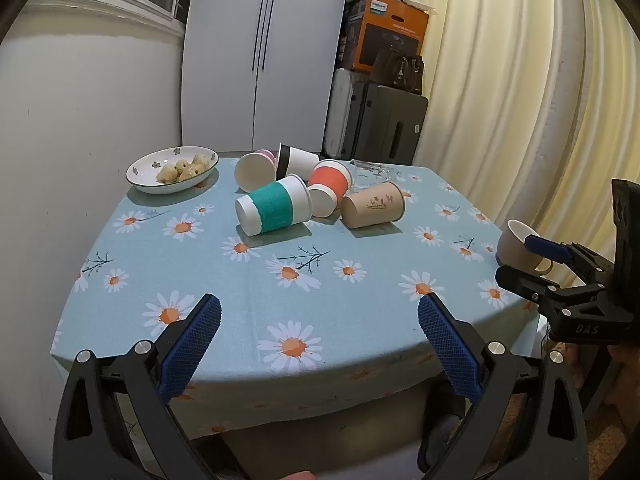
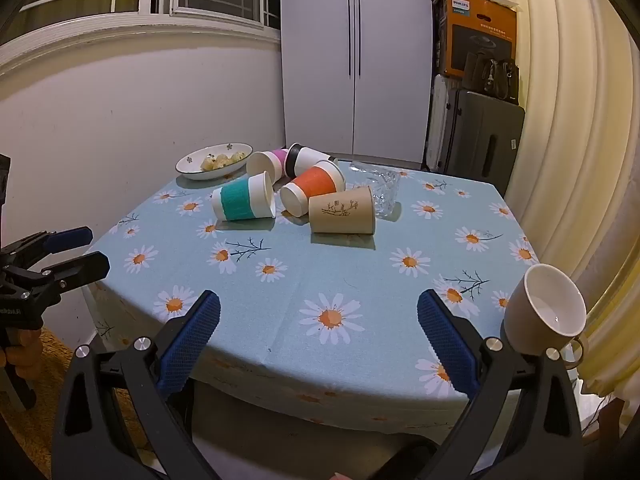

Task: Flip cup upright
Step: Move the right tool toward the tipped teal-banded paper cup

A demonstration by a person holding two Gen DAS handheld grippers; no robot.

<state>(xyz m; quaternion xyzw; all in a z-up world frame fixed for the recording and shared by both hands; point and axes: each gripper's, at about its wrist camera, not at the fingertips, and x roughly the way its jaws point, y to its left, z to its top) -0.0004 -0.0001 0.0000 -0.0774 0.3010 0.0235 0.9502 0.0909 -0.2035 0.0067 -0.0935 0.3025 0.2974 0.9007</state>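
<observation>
Several paper cups lie on their sides in a cluster at the far middle of the table: a teal-banded cup (image 1: 274, 210) (image 2: 244, 202), an orange-banded cup (image 1: 330, 186) (image 2: 314, 186), a brown cup (image 1: 374, 205) (image 2: 344, 211), a pink cup (image 1: 254, 170) (image 2: 268, 163) and a black-banded cup (image 1: 298, 162) (image 2: 308, 160). A clear glass (image 2: 380, 188) lies tipped behind the brown cup. A beige mug (image 2: 546, 312) (image 1: 520, 246) sits tilted at the table's right edge. My left gripper (image 1: 320, 320) and right gripper (image 2: 318, 318) are open and empty over the near edge.
A white bowl of pastries (image 1: 174, 170) (image 2: 216, 160) stands at the far left. The daisy tablecloth (image 1: 320, 280) covers the table. A white cabinet, stacked suitcases and a curtain lie behind and right. Each gripper shows in the other's view: the right gripper (image 1: 532, 260), the left gripper (image 2: 86, 250).
</observation>
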